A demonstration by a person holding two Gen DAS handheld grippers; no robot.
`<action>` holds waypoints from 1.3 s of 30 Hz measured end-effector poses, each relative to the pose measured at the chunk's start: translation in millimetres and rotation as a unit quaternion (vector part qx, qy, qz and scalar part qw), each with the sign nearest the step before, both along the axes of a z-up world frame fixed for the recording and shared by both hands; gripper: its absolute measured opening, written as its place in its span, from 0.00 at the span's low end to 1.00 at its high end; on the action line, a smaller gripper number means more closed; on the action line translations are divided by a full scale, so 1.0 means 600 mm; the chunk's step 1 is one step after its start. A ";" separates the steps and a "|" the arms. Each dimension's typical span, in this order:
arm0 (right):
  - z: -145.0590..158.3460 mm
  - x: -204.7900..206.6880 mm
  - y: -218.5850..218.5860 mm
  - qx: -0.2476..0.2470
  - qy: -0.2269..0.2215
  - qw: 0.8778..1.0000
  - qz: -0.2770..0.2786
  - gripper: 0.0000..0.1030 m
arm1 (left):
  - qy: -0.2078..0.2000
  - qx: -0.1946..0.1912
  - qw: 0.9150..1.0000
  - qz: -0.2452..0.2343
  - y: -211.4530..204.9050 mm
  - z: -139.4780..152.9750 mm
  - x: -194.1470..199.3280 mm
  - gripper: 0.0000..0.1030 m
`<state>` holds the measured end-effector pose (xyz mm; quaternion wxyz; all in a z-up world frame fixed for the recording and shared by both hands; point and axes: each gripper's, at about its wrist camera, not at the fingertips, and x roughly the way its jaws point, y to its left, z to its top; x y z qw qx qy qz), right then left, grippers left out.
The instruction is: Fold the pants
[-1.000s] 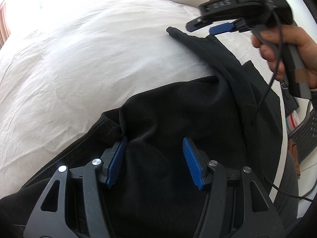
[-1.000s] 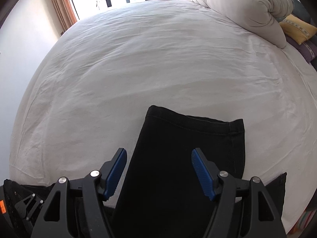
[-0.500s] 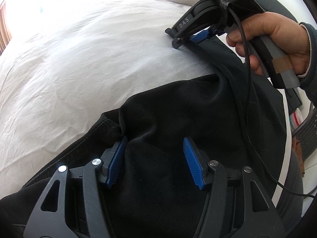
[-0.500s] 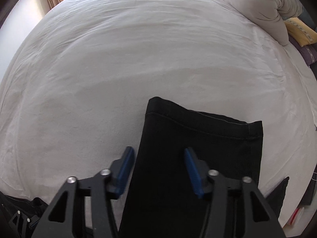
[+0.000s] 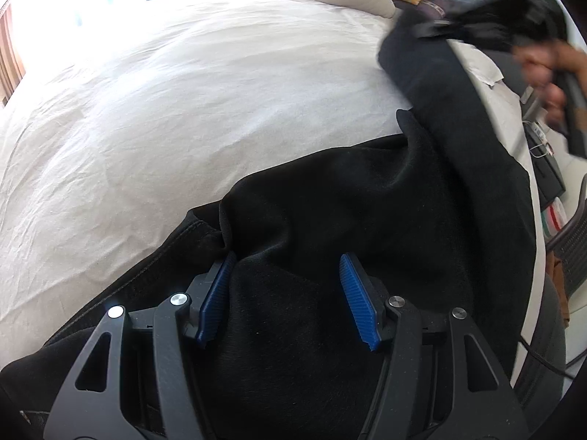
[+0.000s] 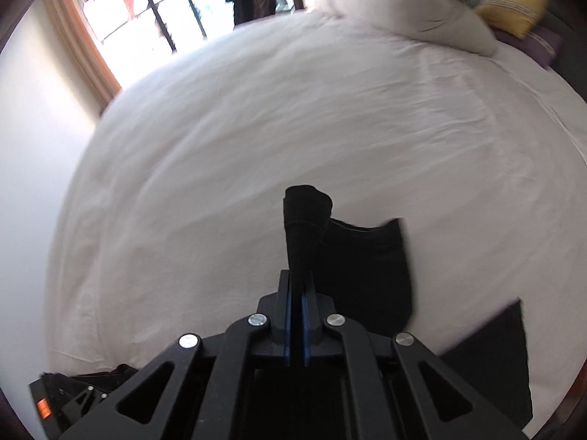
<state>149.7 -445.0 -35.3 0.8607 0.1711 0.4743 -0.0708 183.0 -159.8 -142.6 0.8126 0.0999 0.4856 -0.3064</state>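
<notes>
**Right side just grabbed the hem — fold's on**

Starting on your left: the left gripper (image 5: 286, 289) hasn't budged over the last second. Its blue pads (image 5: 355, 300) are spread wide over the top end of the black pants (image 5: 330, 220), which lie bunched on the near edge of the white bed (image 5: 183, 110). Nothing's pinched there, it just sits over the cloth.

The change is all on your right. Half a second ago the right gripper (image 6: 296, 286) was hanging open above the leg hem; now it's clamped tight on a pinch of that hem (image 6: 304, 216) and has lifted it clear of the sheet. From the left camera the leg runs up off the bed toward your blurred right hand (image 5: 543, 69). So I'd say the grab is done and the carry-over toward the waist comes next.

Containers: none in either view, just the bed with the rolled duvet (image 6: 403, 3) and a yellow pillow (image 6: 513, 7) at its far end.
</notes>
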 end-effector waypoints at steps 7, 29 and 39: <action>0.011 -0.263 -0.145 0.031 -0.094 0.981 -0.167 0.05 | 0.000 0.010 1.000 0.014 -0.022 0.003 0.002 0.58; -0.213 -0.385 -0.253 0.357 -0.099 0.874 -0.313 0.45 | 0.001 0.039 0.999 0.032 -0.081 -0.002 0.004 0.77; -0.200 -0.370 -0.266 0.348 -0.097 0.877 -0.316 0.08 | 0.001 0.037 0.999 0.030 -0.075 -0.003 0.004 0.79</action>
